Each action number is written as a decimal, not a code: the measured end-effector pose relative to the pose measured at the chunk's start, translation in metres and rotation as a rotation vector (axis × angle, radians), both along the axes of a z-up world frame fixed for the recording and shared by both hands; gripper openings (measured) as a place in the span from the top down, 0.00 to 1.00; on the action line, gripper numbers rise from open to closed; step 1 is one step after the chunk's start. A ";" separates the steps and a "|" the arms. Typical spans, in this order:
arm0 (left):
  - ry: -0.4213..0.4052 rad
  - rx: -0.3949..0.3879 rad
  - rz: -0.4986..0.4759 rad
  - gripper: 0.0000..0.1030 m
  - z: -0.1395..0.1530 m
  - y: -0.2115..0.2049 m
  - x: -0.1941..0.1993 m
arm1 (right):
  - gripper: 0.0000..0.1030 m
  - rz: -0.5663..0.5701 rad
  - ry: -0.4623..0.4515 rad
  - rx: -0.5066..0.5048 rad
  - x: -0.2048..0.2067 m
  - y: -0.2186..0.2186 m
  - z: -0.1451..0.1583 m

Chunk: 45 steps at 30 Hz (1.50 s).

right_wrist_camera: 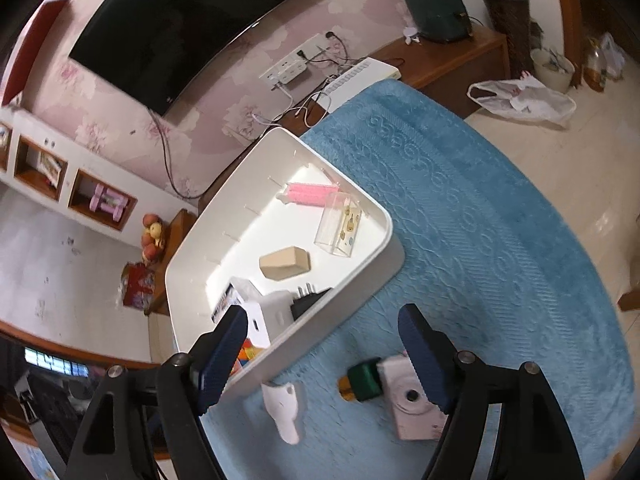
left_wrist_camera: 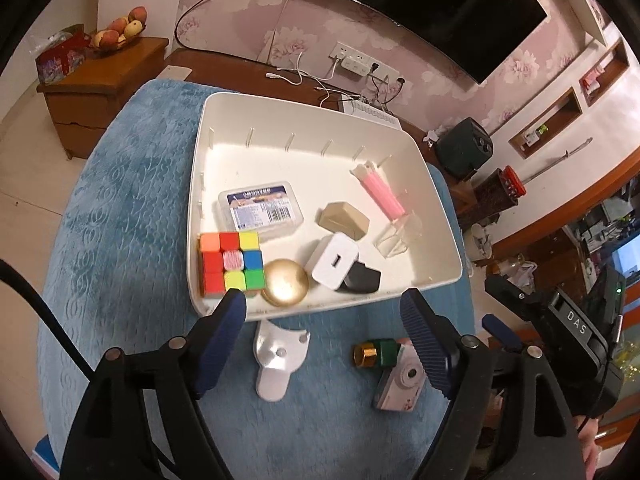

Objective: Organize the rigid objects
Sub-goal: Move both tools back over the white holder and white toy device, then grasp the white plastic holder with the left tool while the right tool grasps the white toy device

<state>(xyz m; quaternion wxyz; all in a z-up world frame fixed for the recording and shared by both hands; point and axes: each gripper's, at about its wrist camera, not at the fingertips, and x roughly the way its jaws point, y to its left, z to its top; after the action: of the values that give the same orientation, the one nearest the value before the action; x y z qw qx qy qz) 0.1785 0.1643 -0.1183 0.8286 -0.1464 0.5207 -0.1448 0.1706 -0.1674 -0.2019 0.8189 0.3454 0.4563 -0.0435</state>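
Observation:
A white bin point(left_wrist_camera: 224, 116) point(right_wrist_camera: 384, 264) stands on the blue cloth. It holds a Rubik's cube point(left_wrist_camera: 231, 263), a gold ball point(left_wrist_camera: 285, 282), a white charger point(left_wrist_camera: 335, 261) point(right_wrist_camera: 267, 316), a black plug point(left_wrist_camera: 362, 278), a labelled plastic case point(left_wrist_camera: 259, 209), a tan block point(left_wrist_camera: 343, 219) point(right_wrist_camera: 285, 263), a pink bundle point(left_wrist_camera: 380, 192) point(right_wrist_camera: 312, 194) and a clear box point(left_wrist_camera: 398, 236) point(right_wrist_camera: 338, 226). On the cloth in front lie a white bracket point(left_wrist_camera: 278, 360) point(right_wrist_camera: 285, 410), a green and gold bottle point(left_wrist_camera: 374, 353) point(right_wrist_camera: 360, 381) and a small white camera point(left_wrist_camera: 400, 380) point(right_wrist_camera: 412, 400). My left gripper point(left_wrist_camera: 322, 340) is open above them. My right gripper point(right_wrist_camera: 322, 354) is open over the bottle and camera.
Behind the cloth is a wooden cabinet with a power strip and cables point(left_wrist_camera: 352, 64). A fruit bowl point(left_wrist_camera: 118, 34) sits on a side cabinet. A black TV point(left_wrist_camera: 440, 4) hangs on the wall. The right gripper's body point(left_wrist_camera: 560, 320) shows at the right in the left wrist view.

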 end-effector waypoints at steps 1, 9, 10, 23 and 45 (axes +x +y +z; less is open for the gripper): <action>-0.001 0.010 -0.001 0.20 0.001 -0.003 -0.004 | 0.24 0.010 -0.001 -0.008 -0.002 -0.001 0.001; 0.014 0.088 -0.009 0.19 -0.003 -0.022 -0.027 | 0.21 0.124 0.024 -0.046 -0.024 -0.006 -0.001; 0.019 0.094 -0.006 0.19 -0.005 -0.023 -0.029 | 0.21 0.135 0.029 -0.051 -0.026 -0.006 -0.001; 0.127 0.222 0.028 0.19 -0.048 -0.031 -0.036 | 0.21 0.278 0.180 -0.076 -0.035 0.007 -0.028; 0.322 0.132 0.019 0.19 -0.125 -0.036 0.008 | 0.21 0.339 0.566 -0.045 -0.011 0.032 -0.114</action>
<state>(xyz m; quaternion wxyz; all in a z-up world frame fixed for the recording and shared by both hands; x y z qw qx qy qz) 0.1870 0.1287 -0.2434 0.7435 -0.1179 0.6537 -0.0770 0.1600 -0.1359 -0.3164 0.6627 0.2205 0.7156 -0.0111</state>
